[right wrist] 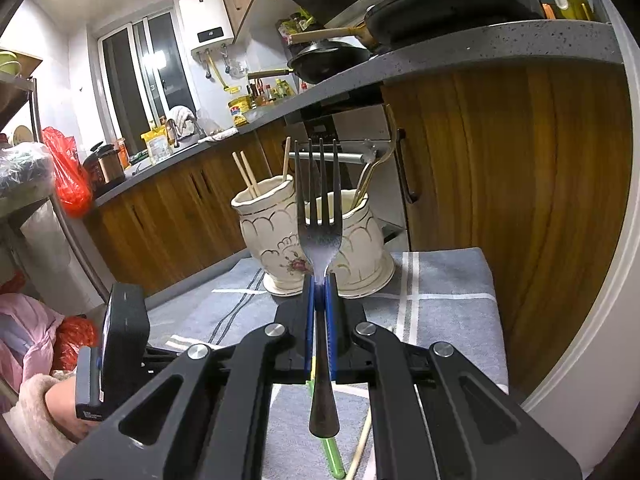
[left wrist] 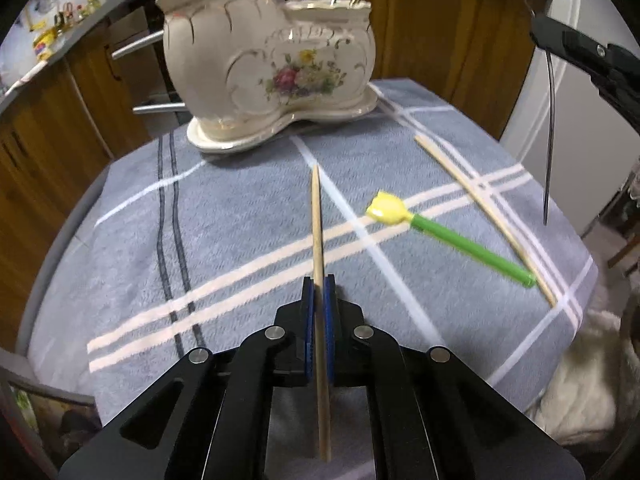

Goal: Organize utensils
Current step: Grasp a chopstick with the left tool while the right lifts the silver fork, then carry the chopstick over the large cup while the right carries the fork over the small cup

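A cream ceramic two-pot utensil holder [left wrist: 268,76] with a flower print stands at the far side of the table; it also shows in the right wrist view [right wrist: 280,236]. It holds chopsticks, a fork and a spoon. My left gripper [left wrist: 319,284] is shut on a wooden chopstick [left wrist: 318,220] that points toward the holder, above the cloth. My right gripper [right wrist: 319,280] is shut on a steel fork [right wrist: 319,208], tines up, in front of the holder. The right gripper [left wrist: 576,50] with its fork hangs at the upper right of the left wrist view.
A second chopstick [left wrist: 484,216] and a green spoon with a yellow bowl [left wrist: 448,236] lie on the blue-grey checked cloth [left wrist: 200,240] at the right. Wooden cabinets [right wrist: 520,160] and a grey counter stand behind the table. The left gripper's body [right wrist: 116,344] is at the lower left.
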Motion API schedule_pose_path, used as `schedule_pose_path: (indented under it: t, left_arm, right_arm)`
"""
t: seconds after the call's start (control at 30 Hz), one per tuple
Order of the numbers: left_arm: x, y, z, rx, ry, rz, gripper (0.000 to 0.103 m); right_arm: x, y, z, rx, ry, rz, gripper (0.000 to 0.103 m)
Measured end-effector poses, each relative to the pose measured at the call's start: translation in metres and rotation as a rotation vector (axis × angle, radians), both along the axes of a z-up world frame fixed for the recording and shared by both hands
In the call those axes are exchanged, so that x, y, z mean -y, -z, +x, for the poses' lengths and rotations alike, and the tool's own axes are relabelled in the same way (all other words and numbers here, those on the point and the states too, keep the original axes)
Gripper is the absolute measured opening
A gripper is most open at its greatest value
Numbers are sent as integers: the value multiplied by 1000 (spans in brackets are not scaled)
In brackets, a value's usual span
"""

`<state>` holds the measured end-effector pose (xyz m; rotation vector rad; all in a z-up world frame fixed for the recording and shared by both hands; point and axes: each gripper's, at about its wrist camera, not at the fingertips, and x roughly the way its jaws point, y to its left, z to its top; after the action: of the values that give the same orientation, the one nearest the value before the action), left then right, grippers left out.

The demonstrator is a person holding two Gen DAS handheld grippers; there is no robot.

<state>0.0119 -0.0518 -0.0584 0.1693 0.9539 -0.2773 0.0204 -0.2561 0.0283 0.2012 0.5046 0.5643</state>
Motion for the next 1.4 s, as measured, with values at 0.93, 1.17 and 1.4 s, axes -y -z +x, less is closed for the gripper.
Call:
schedule_pose_path:
  t: [0.93, 1.17, 1.4]
  left_arm:
    - [-13, -97, -29, 500, 28, -188, 5]
    - [-22, -128, -8, 633, 9, -282, 5]
    - [-37, -152, 37, 719, -37, -353, 5]
  right_arm:
    - [-16, -55, 15, 221, 69, 24, 5]
    - [-30, -74, 46, 287, 87, 66, 5]
    - [-38, -77, 81, 320, 113, 117, 5]
